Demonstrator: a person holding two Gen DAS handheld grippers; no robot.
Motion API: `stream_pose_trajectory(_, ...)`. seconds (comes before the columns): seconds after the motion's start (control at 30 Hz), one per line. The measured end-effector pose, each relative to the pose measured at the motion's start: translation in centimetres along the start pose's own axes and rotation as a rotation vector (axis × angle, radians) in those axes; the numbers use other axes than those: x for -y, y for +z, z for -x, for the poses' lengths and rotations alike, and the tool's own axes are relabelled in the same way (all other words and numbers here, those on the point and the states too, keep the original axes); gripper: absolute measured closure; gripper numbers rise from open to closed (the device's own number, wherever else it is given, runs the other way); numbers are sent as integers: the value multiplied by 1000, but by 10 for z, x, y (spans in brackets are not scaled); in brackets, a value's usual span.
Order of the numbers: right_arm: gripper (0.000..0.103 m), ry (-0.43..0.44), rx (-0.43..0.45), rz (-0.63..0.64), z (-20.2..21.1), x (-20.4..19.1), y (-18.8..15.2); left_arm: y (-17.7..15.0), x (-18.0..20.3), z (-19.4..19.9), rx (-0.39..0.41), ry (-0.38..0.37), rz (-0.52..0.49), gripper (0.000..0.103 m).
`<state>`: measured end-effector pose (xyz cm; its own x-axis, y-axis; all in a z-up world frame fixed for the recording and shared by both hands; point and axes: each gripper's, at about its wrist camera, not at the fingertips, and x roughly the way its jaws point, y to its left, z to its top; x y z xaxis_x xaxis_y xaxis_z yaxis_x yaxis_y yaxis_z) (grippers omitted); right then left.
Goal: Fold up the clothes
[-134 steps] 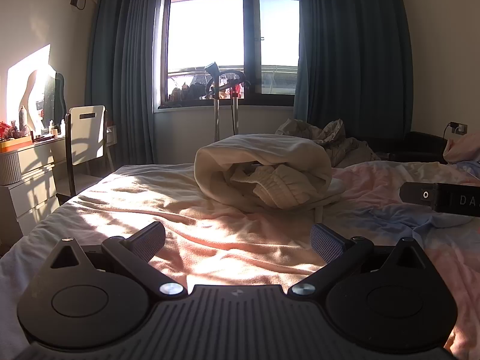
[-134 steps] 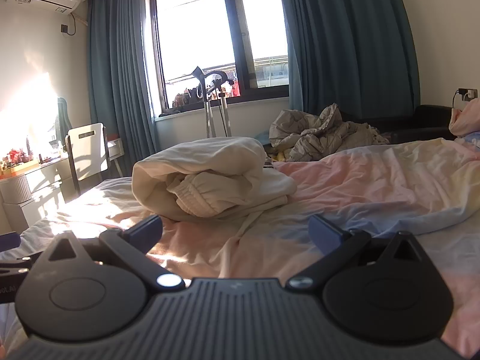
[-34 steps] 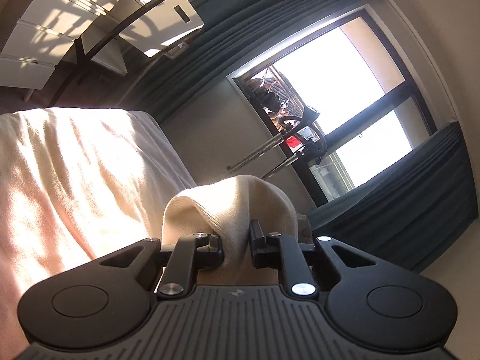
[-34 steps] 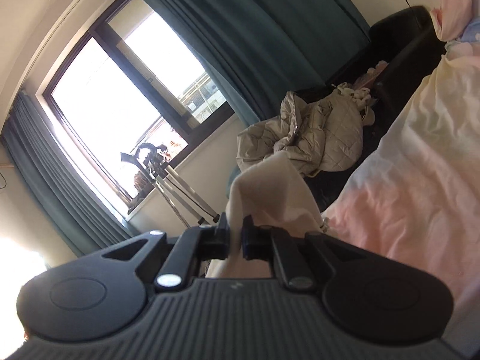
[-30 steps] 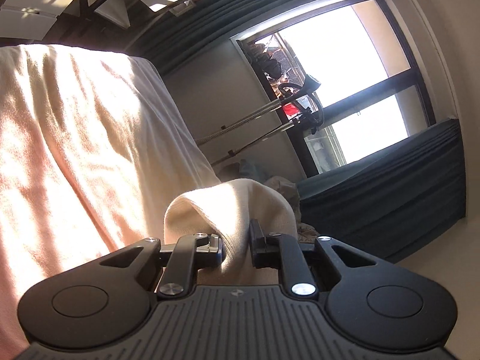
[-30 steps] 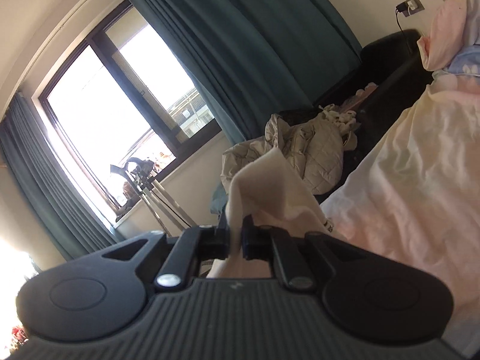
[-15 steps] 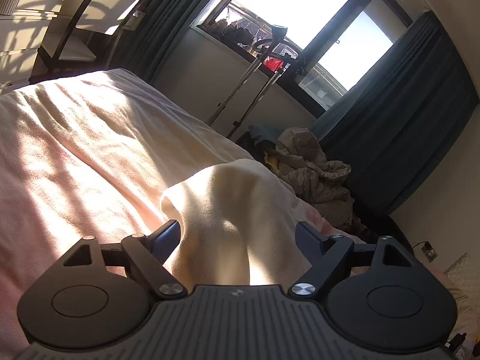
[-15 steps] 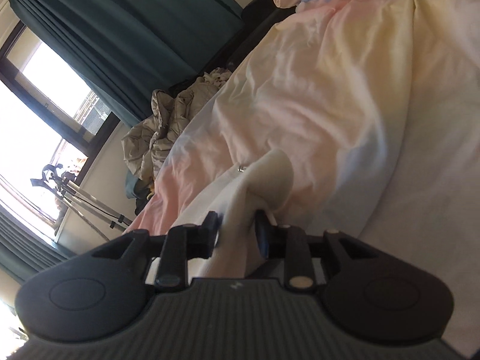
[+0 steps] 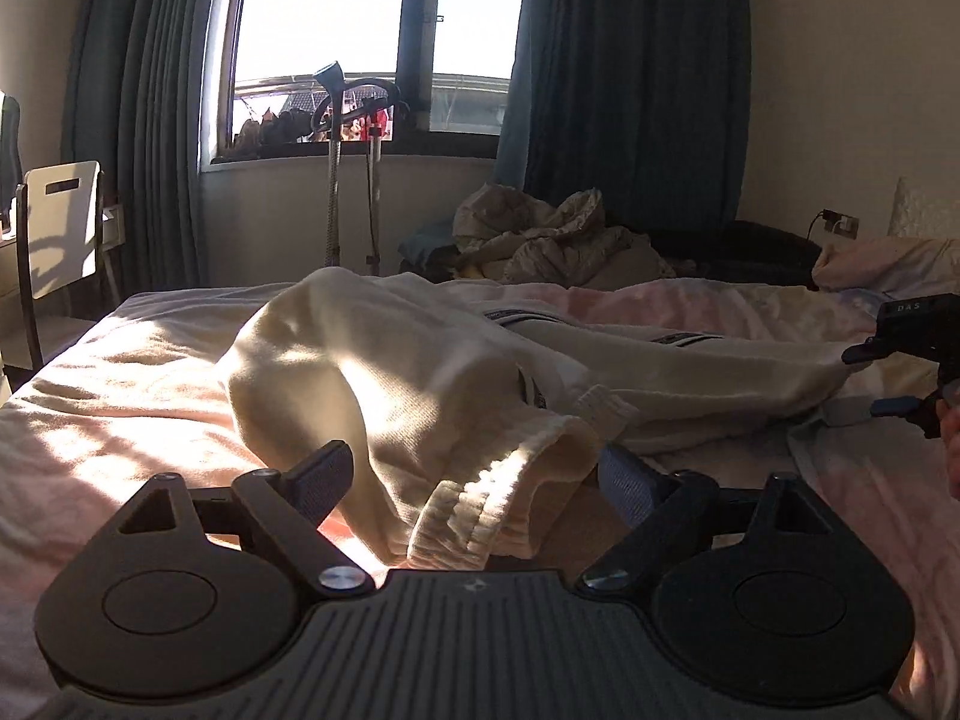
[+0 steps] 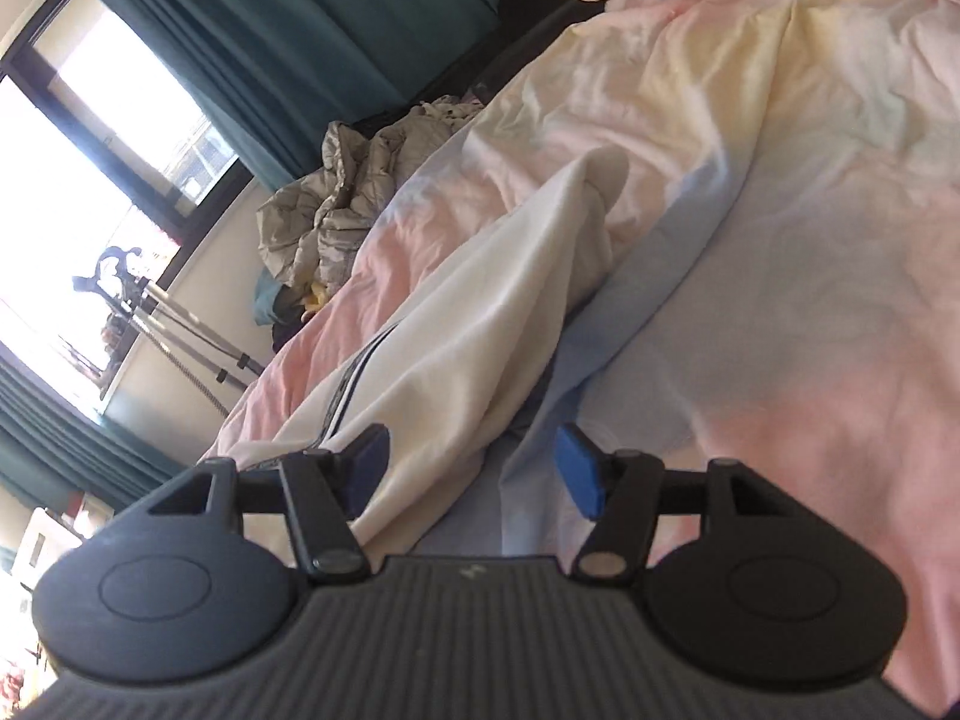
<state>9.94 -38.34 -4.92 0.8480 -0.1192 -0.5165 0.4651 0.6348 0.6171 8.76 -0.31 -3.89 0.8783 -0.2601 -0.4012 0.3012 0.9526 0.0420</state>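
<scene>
Ahead of both tools: one pastel-sheeted bed (image 9: 150, 384), one window (image 9: 372, 42), two crutches (image 9: 351, 168), one chair (image 9: 57, 228). One cream garment (image 9: 420, 372) sprawled between the parted, just-opening jaws of left gripper (image 9: 474, 474) and right gripper (image 10: 474, 468), unpinched.

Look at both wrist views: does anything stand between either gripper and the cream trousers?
Nothing visible does. The cream trousers lie on the bed, cuff between the open left gripper fingers. The right gripper is also open, with the cloth beside one finger.
</scene>
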Motion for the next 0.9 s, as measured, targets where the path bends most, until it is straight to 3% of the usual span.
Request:
stream_pose_trajectory(0.13, 39, 66, -11, 160, 27, -21, -23, -6, 19, -21, -26, 80, -118, 11)
stream_pose_trajectory(0.33, 38, 112, -23, 233, 9, -32, -31, -12, 44, -67, -110, 105, -271, 12)
stream_pose_trajectory(0.47, 38, 113, -50, 246, -7, -28, -32, -5, 45, -89, -74, 254, -290, 12)
stream_pose_trajectory(0.57, 38, 121, -75, 212, -15, -24, -30, 13, 21, -98, -66, 266, -202, 25)
stream_pose_trajectory(0.7, 38, 142, -87, 191, -17, -22, -28, 43, -13, -87, -28, 238, -43, 58)
stream_pose_trajectory(0.9, 38, 167, -83, 207, -11, -28, -27, 91, -93, -68, 45, 277, 264, 65)
